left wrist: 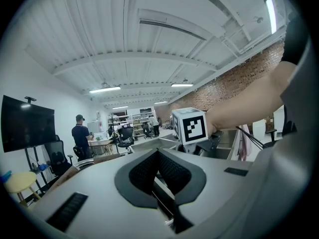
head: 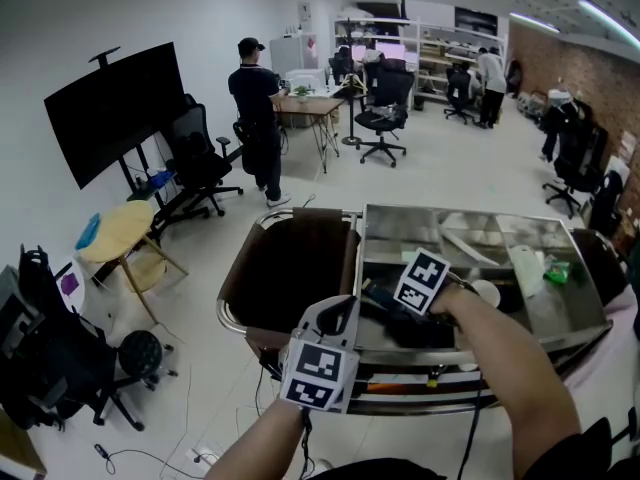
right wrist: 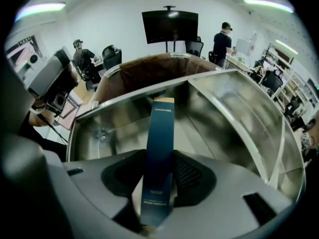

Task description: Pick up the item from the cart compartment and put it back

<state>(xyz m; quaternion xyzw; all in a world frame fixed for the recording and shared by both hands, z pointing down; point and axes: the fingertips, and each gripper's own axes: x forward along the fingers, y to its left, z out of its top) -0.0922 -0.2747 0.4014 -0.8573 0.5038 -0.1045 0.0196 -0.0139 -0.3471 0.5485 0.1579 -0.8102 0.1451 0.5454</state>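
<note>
A tall, narrow dark blue box (right wrist: 160, 128) stands upright between the pads of my right gripper (right wrist: 158, 176), which is shut on it. Behind the box lies the steel floor of the cart compartment (right wrist: 224, 103). In the head view the right gripper's marker cube (head: 422, 281) hangs over the cart's (head: 480, 215) near left compartment, pointing steeply down; the box itself is hard to make out there. My left gripper (left wrist: 158, 153) is held level beside the cart's front, its pads together with nothing between them. Its marker cube (head: 318, 373) sits low in the middle of the head view.
A brown bag (head: 290, 268) hangs at the cart's left end. A white cup (head: 487, 292), a white bottle (head: 525, 268) and a green packet (head: 557, 270) lie in the right compartments. A person (head: 258, 118) stands by a desk; a screen (head: 115, 108), a round table (head: 125, 230) and chairs stand to the left.
</note>
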